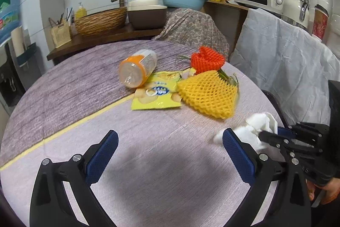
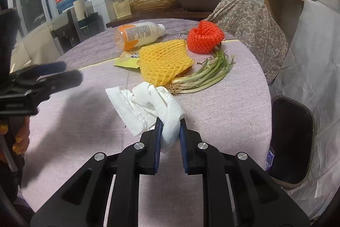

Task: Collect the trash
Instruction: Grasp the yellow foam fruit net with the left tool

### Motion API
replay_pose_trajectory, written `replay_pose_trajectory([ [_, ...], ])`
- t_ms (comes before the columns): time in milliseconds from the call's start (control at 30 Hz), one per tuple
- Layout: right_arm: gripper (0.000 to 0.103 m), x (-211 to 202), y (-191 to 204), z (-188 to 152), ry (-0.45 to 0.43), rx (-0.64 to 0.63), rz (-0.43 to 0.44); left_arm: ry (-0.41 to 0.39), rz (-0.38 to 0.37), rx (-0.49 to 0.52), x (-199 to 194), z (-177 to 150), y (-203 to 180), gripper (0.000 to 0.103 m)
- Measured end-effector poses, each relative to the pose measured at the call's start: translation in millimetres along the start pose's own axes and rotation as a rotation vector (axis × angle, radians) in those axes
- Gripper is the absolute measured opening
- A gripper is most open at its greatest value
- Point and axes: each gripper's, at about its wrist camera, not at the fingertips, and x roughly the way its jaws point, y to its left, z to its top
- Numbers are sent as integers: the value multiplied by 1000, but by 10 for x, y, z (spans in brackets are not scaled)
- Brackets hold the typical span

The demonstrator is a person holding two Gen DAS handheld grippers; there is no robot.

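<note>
In the left wrist view, the left gripper (image 1: 170,142) is hovering low in the frame with its blue-padded fingers (image 1: 104,154) spread wide and holding nothing, above a bare stretch of the round desk with the lilac woven cloth (image 1: 63,99). At centre, an orange-banded clear plastic bottle (image 1: 137,69) is lying on its side, touching a flat yellow snack packet (image 1: 156,95); just right of these are sitting a yellow foam fruit net (image 1: 209,95) and an orange-red foam fruit net (image 1: 207,60). At lower right, the right gripper (image 1: 274,134) is reaching in against a crumpled white paper tissue (image 1: 255,127).

In the right wrist view, that gripper's fingers are pinching a fold of the tissue at lower centre, while the rest of the tissue is trailing onto the cloth toward the yellow net. A bunch of green spring onions (image 2: 204,76) is lying right of centre, and a dark round bin-like container (image 2: 291,142) is standing past the desk's right edge.

The step in hand looks like picking up the tissue. The next move probably calls for lifting it clear and carrying it right to that container, if it is the bin, leaving the other litter to the free left gripper.
</note>
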Motion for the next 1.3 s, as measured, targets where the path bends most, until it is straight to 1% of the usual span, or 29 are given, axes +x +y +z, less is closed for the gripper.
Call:
replay_pose_trajectory([
  [67,17,-101,-37,-48,-16,13,-14,1,-13,7,60,87,-42,97],
  [133,17,-210,-112,-97,-35,45,-28,20,-42,-8,155,154,-60,97],
  [200,17,-277,-193,-136,-40,72,-41,55,-113,-44,267,199,-98,97],
  [267,17,-338,-258,-188,-46,91,-65,105,-204,-117,417,240,-113,96],
  [333,17,-369,-307,-224,-47,108,-69,148,-257,-202,567,255,-82,90],
  [367,17,-382,-324,-245,-48,116,-73,171,-285,-255,649,253,-51,88],
  [433,17,-400,-346,-286,-47,122,-81,225,-350,-375,816,215,25,80],
  [500,17,-414,-350,-306,-49,122,-92,255,-390,-459,913,166,80,78],
  [533,17,-418,-346,-317,-50,121,-97,263,-412,-503,968,139,103,75],
  [567,17,-420,-341,-324,-51,119,-98,262,-421,-521,988,131,109,73],
  [767,17,-392,-312,-322,-51,103,-106,235,-418,-519,1020,204,-9,64],
  [800,17,-387,-303,-321,-51,101,-105,229,-416,-517,1031,227,-20,61],
  [867,17,-388,-292,-332,-50,97,-101,219,-405,-500,1052,275,-66,51],
  [900,17,-388,-286,-335,-49,95,-100,217,-401,-490,1073,288,-66,39],
  [1033,17,-399,-281,-348,-52,93,-99,186,-371,-442,1024,313,-89,14],
  [1167,17,-402,-308,-355,-56,104,-97,146,-378,-422,873,313,-59,11],
  [1300,17,-438,-323,-356,-70,114,-97,90,-370,-374,632,324,-62,11],
])
